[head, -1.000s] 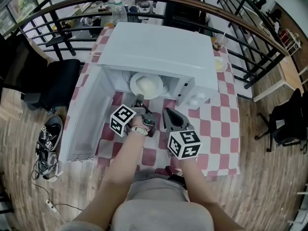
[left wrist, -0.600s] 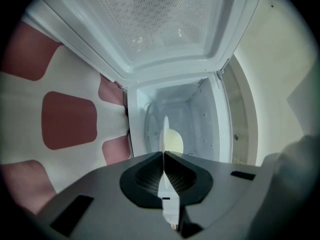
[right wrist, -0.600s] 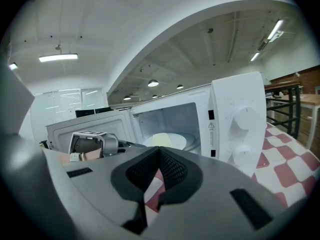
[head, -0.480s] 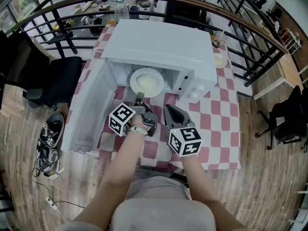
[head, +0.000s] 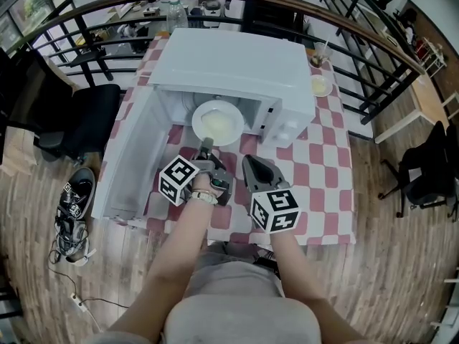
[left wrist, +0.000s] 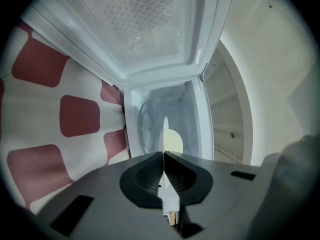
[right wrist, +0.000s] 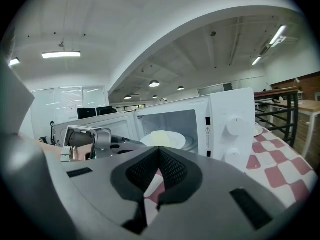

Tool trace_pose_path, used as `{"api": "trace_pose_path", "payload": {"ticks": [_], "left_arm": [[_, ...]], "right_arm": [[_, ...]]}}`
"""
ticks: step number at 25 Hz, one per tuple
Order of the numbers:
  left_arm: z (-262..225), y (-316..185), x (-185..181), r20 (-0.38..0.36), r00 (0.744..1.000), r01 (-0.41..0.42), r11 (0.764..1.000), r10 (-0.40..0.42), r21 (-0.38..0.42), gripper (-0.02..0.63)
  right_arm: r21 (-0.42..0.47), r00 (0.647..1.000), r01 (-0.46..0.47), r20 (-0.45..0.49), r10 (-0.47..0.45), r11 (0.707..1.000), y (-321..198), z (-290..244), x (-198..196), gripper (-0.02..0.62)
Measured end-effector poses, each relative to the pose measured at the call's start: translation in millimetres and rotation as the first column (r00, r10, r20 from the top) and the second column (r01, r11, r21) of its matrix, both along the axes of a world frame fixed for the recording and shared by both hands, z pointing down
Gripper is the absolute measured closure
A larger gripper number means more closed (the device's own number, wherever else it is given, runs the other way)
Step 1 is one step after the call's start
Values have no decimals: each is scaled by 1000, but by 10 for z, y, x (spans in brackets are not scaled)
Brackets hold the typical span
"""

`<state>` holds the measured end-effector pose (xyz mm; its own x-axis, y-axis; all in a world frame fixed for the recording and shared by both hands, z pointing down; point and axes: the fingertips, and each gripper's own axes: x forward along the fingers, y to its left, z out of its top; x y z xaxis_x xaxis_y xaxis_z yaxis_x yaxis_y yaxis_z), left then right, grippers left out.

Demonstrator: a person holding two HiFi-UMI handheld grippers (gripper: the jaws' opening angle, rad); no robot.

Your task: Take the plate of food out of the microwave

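The open door (head: 133,156) stands at left. The left gripper (head: 206,147) clamps the near rim of the plate (head: 199,120), which carries pale food (head: 221,126) at the microwave (head: 229,67) cavity's front. The right gripper (head: 249,162), jaws together and empty, hovers beside.

Head view steeply overhead, both gripper views close, sharing the open microwave (head: 229,70)

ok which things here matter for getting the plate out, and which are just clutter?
In the job: plate of food; microwave, its door open; left gripper, shut on the plate's rim; right gripper, shut and empty.
Lying about: water bottle; small dish; shoes on the floor; black chair.
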<state>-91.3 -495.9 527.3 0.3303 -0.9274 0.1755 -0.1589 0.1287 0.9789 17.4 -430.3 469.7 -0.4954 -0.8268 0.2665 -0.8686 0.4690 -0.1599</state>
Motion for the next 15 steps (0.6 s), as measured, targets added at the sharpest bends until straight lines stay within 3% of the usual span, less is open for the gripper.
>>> {"api": "trace_pose_path", "payload": {"ticks": [15], "left_arm": [[-377, 351, 50, -4, 1000, -16, 999, 16, 32, 595]], "right_arm": [[19, 999, 34, 1, -34, 999, 133, -252, 54, 571]]}}
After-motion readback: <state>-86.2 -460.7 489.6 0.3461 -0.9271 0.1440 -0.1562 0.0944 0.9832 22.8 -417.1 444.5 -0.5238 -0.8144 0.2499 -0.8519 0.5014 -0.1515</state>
